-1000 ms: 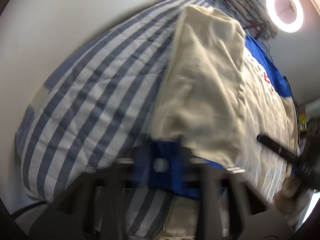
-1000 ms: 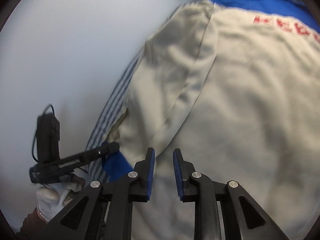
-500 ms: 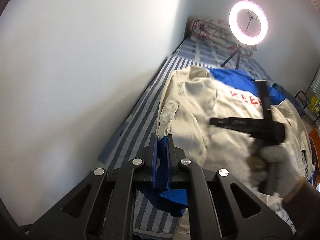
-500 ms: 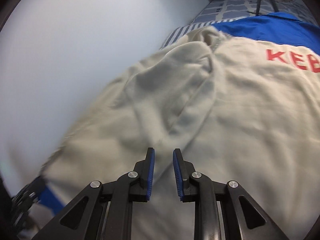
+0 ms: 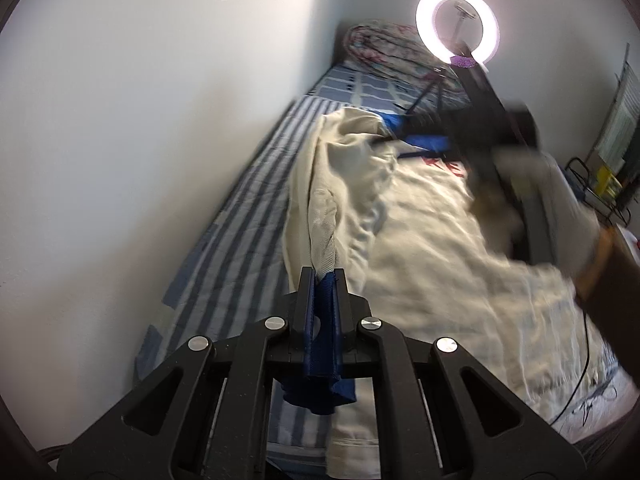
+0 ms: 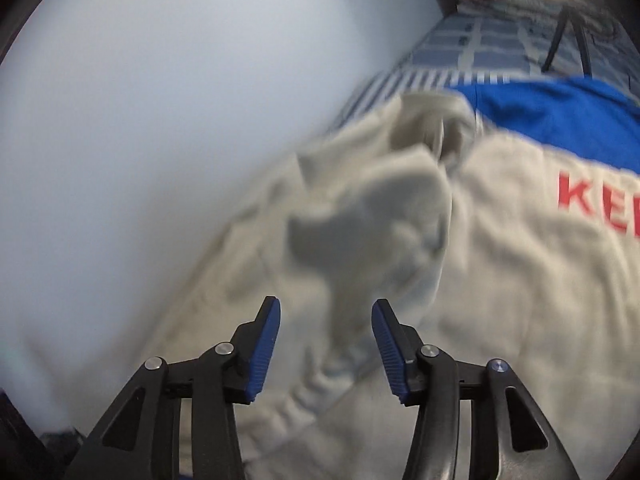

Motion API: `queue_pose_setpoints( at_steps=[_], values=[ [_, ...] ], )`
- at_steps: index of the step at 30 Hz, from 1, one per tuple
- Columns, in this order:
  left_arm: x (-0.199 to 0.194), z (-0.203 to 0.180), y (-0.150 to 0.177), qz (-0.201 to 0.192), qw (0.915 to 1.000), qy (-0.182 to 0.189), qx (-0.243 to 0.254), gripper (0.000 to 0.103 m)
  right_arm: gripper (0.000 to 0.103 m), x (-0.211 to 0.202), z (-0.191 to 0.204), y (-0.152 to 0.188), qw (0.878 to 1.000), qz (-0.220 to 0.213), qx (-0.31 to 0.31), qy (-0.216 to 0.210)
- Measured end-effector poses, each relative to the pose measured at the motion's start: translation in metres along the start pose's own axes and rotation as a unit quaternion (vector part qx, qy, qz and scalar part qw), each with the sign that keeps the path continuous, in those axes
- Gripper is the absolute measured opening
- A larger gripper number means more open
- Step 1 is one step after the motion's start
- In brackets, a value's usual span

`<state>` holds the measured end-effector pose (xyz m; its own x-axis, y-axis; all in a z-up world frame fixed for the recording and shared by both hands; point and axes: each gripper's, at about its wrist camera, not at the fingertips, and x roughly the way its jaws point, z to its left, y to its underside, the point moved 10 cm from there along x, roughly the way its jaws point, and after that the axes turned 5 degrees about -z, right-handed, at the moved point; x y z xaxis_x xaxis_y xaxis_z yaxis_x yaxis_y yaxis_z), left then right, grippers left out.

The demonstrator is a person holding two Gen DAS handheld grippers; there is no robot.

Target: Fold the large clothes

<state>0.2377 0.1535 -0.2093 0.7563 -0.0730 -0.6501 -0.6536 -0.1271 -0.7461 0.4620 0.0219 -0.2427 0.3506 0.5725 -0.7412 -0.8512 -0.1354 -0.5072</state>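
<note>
My left gripper (image 5: 322, 280) pinches the blue cuff (image 5: 320, 376); right gripper (image 6: 325, 320) gapes empty over the sweatshirt (image 6: 480, 280), soft, floppy, best grabbed at its bed-edge shoulder seam.

right gripper (image 6: 326, 344): jaws now apart | sleeve (image 5: 320, 216): pulled straighter by left gripper (image 5: 323, 292)

**Two wrist views along one bed**

The left wrist camera sits low at the bed's near end, looking past the left gripper (image 5: 323, 280) down the striped bedsheet (image 5: 244, 216) toward the ring light (image 5: 457, 24) — wall on its left. The right wrist camera hangs close above the sweatshirt (image 6: 500, 264), facing the same way. Both share the sweatshirt's (image 5: 420, 232) red lettering and blue yoke — and the far bedding.
</note>
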Motion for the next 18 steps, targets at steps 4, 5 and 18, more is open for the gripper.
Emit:
queue_pose_setpoints(
  at_steps=[4,5,18],
  values=[
    [-0.004,-0.014,-0.001,-0.001,0.9998,0.014,0.014,0.005,0.071,0.017,0.016,-0.046,1.000,-0.006,0.016,-0.005],
    [-0.006,-0.017,-0.001,-0.004,0.9997,0.014,0.020,0.005,0.071,0.025,0.019,-0.053,1.000,-0.003,0.017,0.001],
    [-0.024,-0.049,0.005,-0.007,0.9965,0.051,0.066,0.005,0.000,0.045,0.027,-0.060,0.999,0.028,0.012,0.042]
  ],
)
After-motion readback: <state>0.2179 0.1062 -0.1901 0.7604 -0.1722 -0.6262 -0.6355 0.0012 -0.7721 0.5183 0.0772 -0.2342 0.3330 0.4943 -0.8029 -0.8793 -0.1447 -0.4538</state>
